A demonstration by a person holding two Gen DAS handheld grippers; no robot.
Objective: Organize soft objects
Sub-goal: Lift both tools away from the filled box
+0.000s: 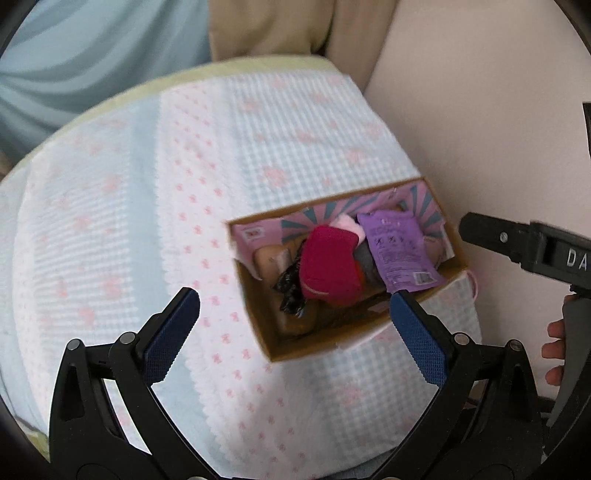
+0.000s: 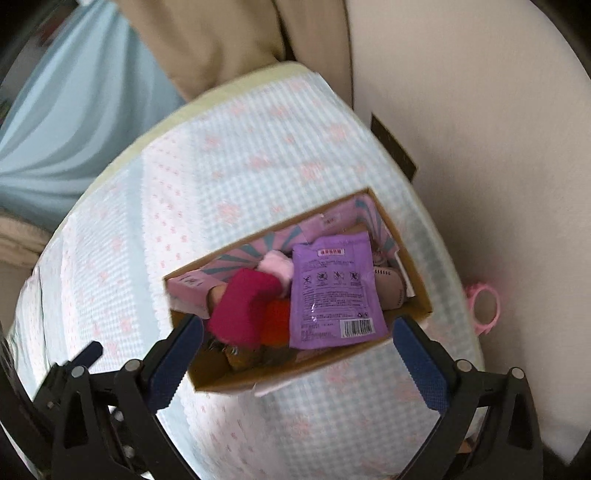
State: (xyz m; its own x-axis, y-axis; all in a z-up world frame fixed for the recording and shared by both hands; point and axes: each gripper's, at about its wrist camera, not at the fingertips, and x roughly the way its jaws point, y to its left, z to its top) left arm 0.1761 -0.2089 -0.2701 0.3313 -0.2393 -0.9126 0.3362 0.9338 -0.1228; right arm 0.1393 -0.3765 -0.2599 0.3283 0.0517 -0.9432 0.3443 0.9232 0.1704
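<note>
An open cardboard box sits on a bed covered in a blue-and-white checked cloth with pink marks. It holds a red knit piece, a purple packet, a pale pink soft item and a black wrapper. My left gripper is open and empty above the bed, its right fingertip at the box's near corner. My right gripper is open and empty, just above the box's near side. The right gripper's body shows at the right in the left wrist view.
A beige wall runs along the bed's right side. Light blue curtains and a tan cushion lie beyond the bed. A pink plastic ring hangs at the bed's right edge.
</note>
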